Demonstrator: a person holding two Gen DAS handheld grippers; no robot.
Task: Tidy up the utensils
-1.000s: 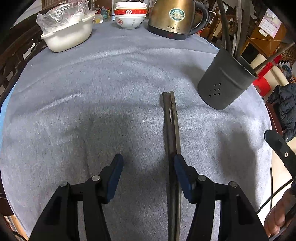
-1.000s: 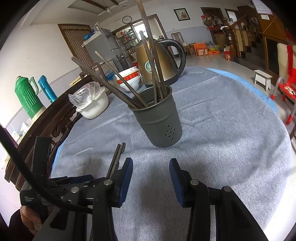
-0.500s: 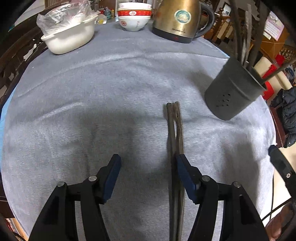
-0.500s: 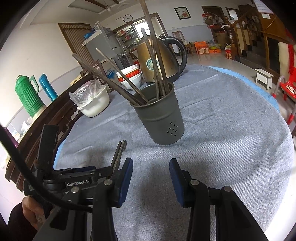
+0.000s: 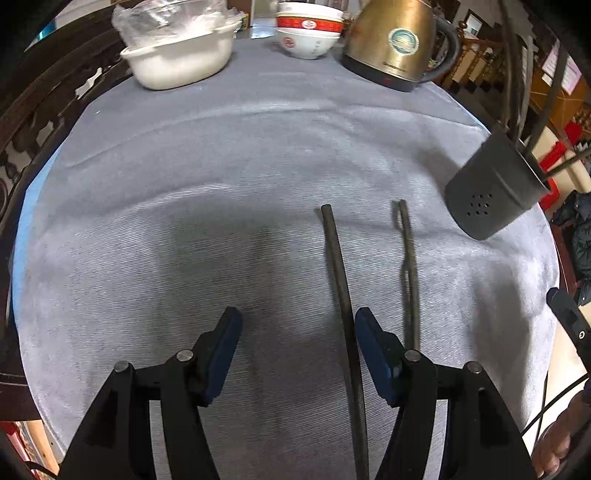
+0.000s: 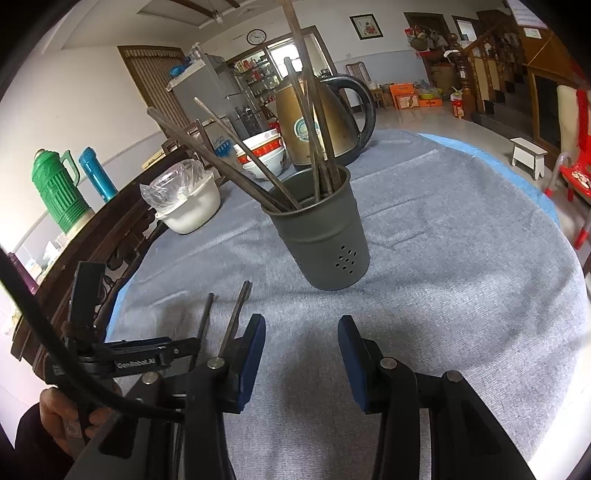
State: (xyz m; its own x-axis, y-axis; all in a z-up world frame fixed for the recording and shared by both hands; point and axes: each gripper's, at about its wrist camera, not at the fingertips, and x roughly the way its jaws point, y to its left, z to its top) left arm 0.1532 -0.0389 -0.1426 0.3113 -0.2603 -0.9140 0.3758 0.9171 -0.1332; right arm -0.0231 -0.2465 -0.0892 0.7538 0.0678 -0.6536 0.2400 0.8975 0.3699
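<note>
Two dark chopsticks lie apart on the grey tablecloth. One chopstick point(image 5: 338, 273) runs between the jaws of my left gripper point(image 5: 297, 325), close along the inside of the right finger point(image 5: 373, 343). The other chopstick point(image 5: 410, 273) lies just outside that finger. The left gripper is open and its pads press on nothing. A dark grey utensil holder point(image 5: 491, 192) stands to the far right. In the right wrist view, several chopsticks stick out of the holder point(image 6: 321, 240). My right gripper point(image 6: 301, 328) hovers open and empty in front of it, with both loose chopsticks point(image 6: 236, 314) to its left.
At the far edge of the table stand a white basin point(image 5: 177, 62) with a plastic bag in it, stacked red-and-white bowls point(image 5: 308, 33) and a brass kettle point(image 5: 391, 44). Green point(image 6: 59, 188) and blue flasks stand on a dark sideboard. A hand point(image 6: 62, 410) holds the left gripper.
The two chopsticks lay together by the left gripper's right finger; now they are spread apart with that finger between them. The left gripper has shifted sideways. The right gripper has kept still.
</note>
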